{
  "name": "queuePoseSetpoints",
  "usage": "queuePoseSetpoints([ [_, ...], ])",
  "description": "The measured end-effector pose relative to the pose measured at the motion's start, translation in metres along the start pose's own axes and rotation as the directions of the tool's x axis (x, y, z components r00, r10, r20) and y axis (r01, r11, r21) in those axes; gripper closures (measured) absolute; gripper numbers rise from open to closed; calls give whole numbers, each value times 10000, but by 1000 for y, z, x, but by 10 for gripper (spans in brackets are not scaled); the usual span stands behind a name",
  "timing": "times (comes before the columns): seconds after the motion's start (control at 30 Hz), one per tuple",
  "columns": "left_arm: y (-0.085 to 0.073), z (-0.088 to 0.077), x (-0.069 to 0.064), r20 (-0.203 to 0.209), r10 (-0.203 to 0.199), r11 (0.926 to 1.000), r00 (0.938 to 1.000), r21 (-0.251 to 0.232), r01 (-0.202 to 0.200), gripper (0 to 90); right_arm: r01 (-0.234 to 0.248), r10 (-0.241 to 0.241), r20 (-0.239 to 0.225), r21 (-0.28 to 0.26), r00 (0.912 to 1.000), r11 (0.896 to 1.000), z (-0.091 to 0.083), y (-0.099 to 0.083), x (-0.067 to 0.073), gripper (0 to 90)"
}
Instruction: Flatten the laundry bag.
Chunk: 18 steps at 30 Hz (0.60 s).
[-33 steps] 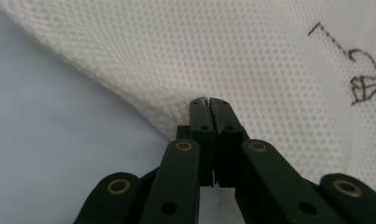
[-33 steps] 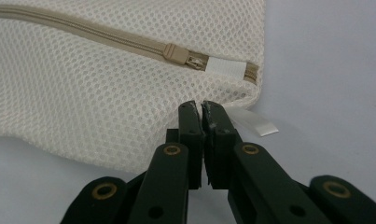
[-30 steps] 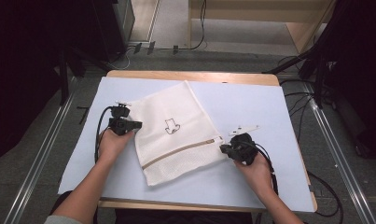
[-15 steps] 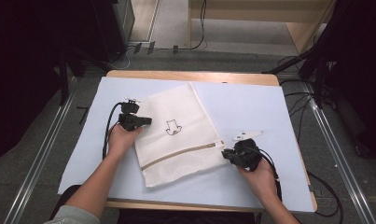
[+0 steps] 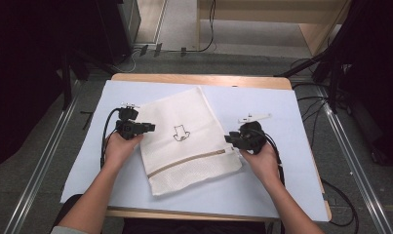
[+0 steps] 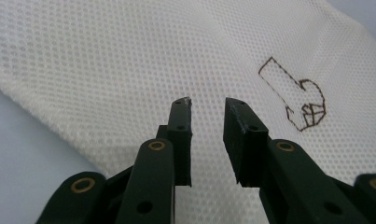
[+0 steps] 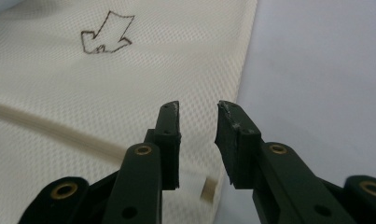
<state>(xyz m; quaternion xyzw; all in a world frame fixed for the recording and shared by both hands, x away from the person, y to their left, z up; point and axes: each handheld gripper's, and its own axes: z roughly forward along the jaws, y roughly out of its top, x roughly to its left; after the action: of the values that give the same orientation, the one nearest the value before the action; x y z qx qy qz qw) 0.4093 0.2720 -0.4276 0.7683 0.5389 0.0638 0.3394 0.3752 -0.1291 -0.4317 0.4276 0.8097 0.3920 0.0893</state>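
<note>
**Both grippers just let go of mesh bag, bag laid flat**

L gripper (image 6: 206, 109): jaws parted, nothing between them, pads clear of the fabric. Jaws have just been opening; a sec ago in the high view it sat clamped at the bag's left edge, now it hangs just over that edge w/ a visible gap. Left gripper view looks along the jaws at the weave and the small outline drawing (image 6: 295, 95) further in.

R gripper (image 7: 198, 112): same story, released, jaws apart and empty, just been opening. Right gripper view has it above the bag's right edge near the end of the zipper (image 7: 59, 130), blue cover beyond. In the high view the R gripper (image 5: 246, 139) has pulled slightly outward from the corner vs 1 s ago.

Mesh bag (image 5: 184, 136): cream laundry-type pouch, lying flat mid-table on the light blue table cover (image 5: 282, 105), turned at an angle, zipper strip running across the near end, drawing roughly centre. No obvious folds or bunching. Sits between the two hands, L gripper (image 5: 130, 127) at its left edge, R at the right.

Small white object (image 5: 255, 117) lies just beyond R gripper on the cover; can't tell what it is.

Read: placing/spreading step looks finished, both hands letting go at once. Next prob. withdraw or re-grip; bag's light, could shift if a jaw snags the mesh.
</note>
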Motion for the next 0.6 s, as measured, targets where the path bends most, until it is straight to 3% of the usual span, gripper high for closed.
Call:
queuePoseSetpoints([
  [0.27, -14, -13, -2, -24, 25, 10000, 10000, 8, -25, 663, 25, -27, 185, 123, 9998, 9999, 40, 28, -10, 704],
  [0.5, -24, -21, 2, -3, -321, 9995, 9995, -60, 321, 654, -131, 127, 256, 142, 9996, 9998, 59, 37, -22, 685],
  [0.6, -29, -24, 3, 131, -421, 9991, 9990, -102, 422, 648, -174, 159, 368, 404, 9992, 9990, 69, 41, -24, 650],
])
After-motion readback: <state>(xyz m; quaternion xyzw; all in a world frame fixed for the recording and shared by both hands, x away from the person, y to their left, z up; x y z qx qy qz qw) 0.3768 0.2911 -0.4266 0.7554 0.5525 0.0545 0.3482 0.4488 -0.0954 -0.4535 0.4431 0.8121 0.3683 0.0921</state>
